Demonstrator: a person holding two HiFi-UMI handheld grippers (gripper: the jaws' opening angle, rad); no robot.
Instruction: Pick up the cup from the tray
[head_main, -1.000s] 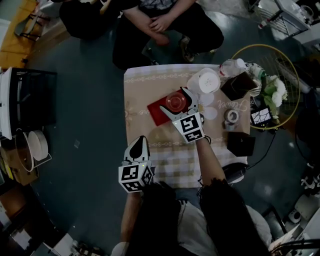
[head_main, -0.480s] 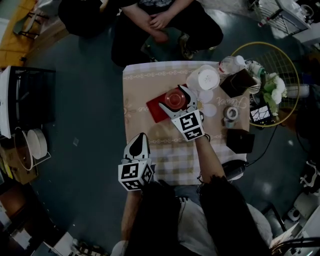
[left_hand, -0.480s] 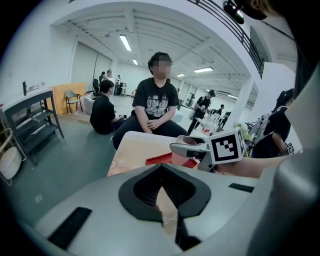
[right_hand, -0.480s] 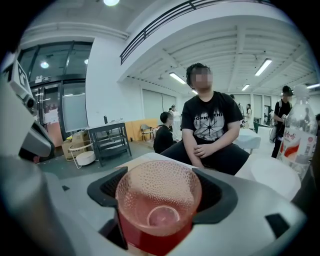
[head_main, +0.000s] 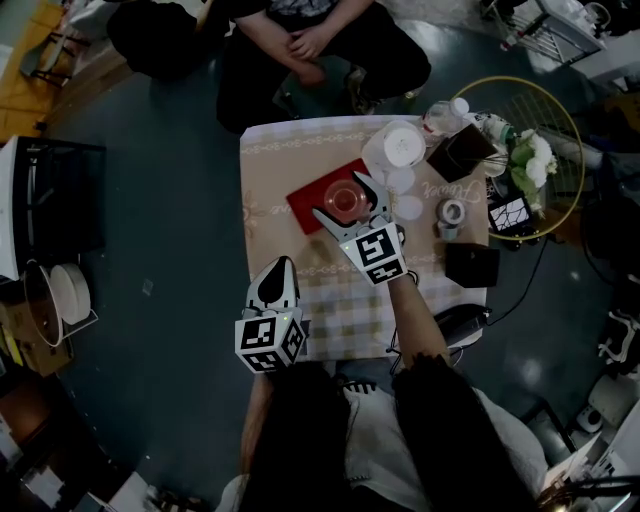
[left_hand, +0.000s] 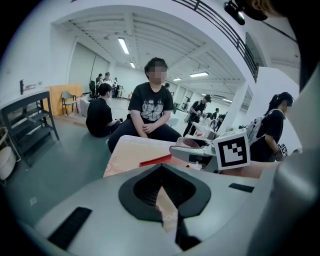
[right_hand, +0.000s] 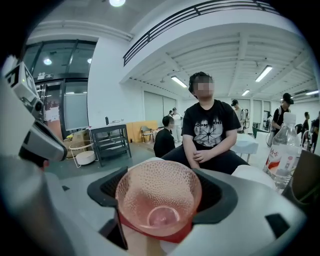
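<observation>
- Cup (right_hand: 159, 202): pink, dimpled, translucent, upright. It stands on the red tray (head_main: 308, 203) toward the far middle of the surface (head_main: 270, 165). Judged not yet lifted, since red shows just beneath its base.
- Right tongs (head_main: 344, 198): set round the cup with one pad against each side of its wall, pinching it across its width. Nothing else lies between the pads.
- Left tongs (head_main: 277, 278): pressed together and empty, held at the near left edge of the surface, well apart from the tray.
- Step in hand: securing the hold, then raising the cup.
- Handling note, grip: the wall looks thin and tapered, so it is likely to flex or slip downward. Press only enough to stop sliding, and keep both pads level so the cup does not tip.
- Handling note, lift: go straight up until the base is free of the tray. A sideways pull could drag the tray along.
- Neighbours: white round container (head_main: 396, 148) just beside the tray's far right corner, and a clear plastic bottle (right_hand: 280, 150) beyond it. Keep the outer tong off both on the way up.
</observation>
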